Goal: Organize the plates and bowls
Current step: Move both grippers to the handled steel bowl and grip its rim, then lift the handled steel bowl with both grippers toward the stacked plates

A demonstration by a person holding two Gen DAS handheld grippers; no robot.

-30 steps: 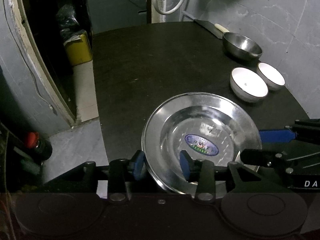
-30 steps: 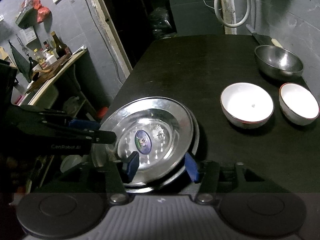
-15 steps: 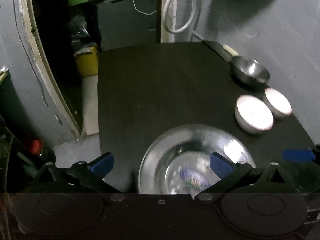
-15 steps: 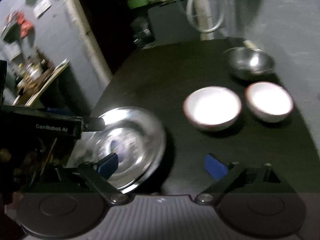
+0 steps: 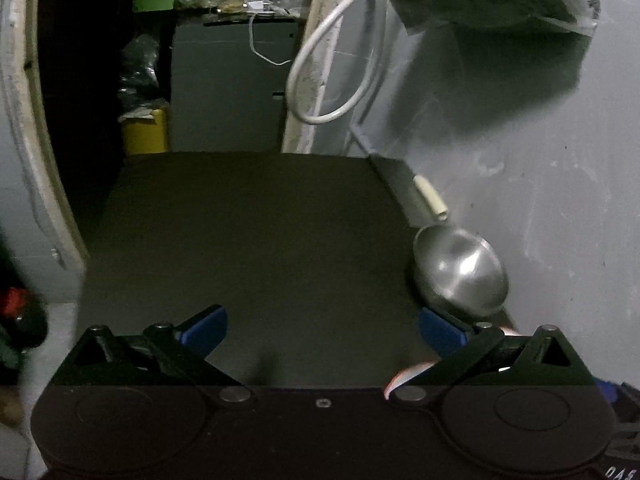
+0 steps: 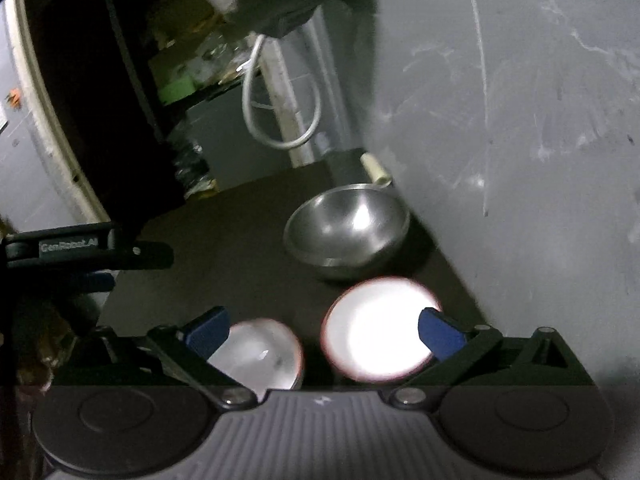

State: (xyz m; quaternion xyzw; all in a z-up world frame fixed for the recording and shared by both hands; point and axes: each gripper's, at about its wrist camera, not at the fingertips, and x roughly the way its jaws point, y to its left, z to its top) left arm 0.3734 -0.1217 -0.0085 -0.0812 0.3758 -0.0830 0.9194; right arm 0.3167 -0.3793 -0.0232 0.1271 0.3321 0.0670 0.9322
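My left gripper (image 5: 322,330) is open and empty above the dark table (image 5: 248,232). A steel bowl (image 5: 460,274) stands at the right by the wall. A sliver of a white bowl (image 5: 408,374) shows behind the right finger. In the right wrist view my right gripper (image 6: 322,330) is open and empty, just above two white bowls with red rims: one (image 6: 378,330) on the right, one (image 6: 260,354) on the left. The steel bowl (image 6: 348,230) stands behind them. The left gripper's body (image 6: 80,248) shows at the left. The steel plates are out of view.
A knife with a cream handle (image 5: 428,198) lies along the wall behind the steel bowl. A grey wall (image 5: 540,180) runs close on the right. A white hose loop (image 5: 332,76) hangs at the back. A yellow bin (image 5: 144,132) stands past the table's far left corner.
Both grippers opened and let go of the steel plates, then rose and tilted up. The plates dropped out of view. The right gripper moved over the two white bowls.
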